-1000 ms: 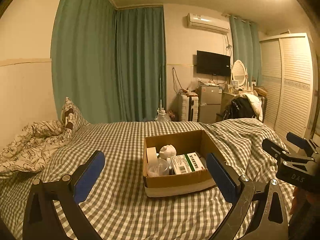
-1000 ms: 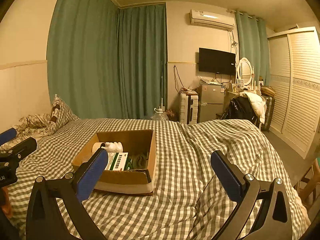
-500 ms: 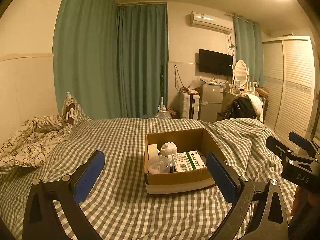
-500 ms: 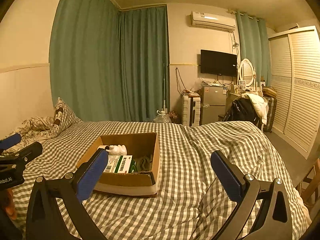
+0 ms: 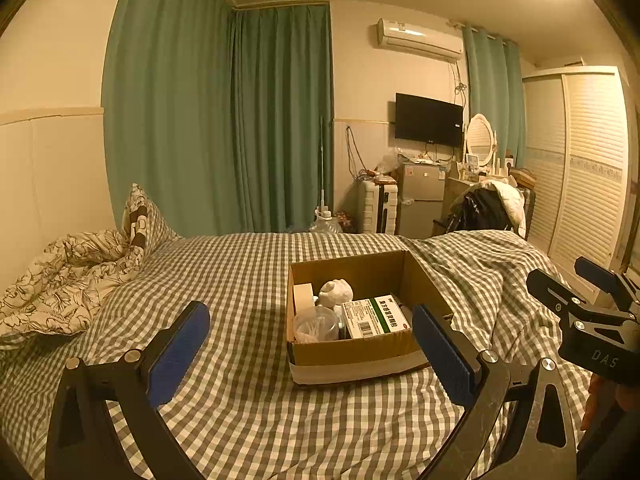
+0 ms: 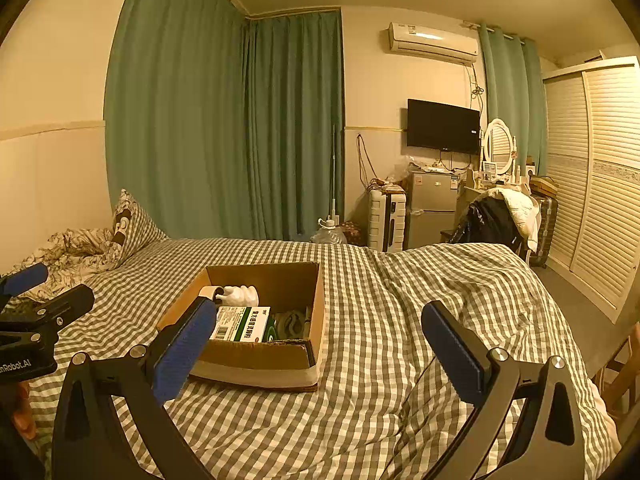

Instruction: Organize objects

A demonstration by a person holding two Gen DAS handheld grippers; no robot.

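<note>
Both grippers held wide open and empty above the bed, short of the box.

The left gripper (image 5: 310, 346) and right gripper (image 6: 320, 344) have jaws fully spread; the cardboard box (image 5: 356, 354) sits on the checked bed (image 5: 240, 272). One item should be approached from above, jaws squared. The medicine carton (image 5: 374, 316) carries unreadable Chinese print; "DAS" is marked on the right gripper.

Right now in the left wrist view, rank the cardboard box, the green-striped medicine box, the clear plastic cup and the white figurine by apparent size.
1. cardboard box
2. medicine box
3. and 4. plastic cup and white figurine: similar, too close to rank.
</note>
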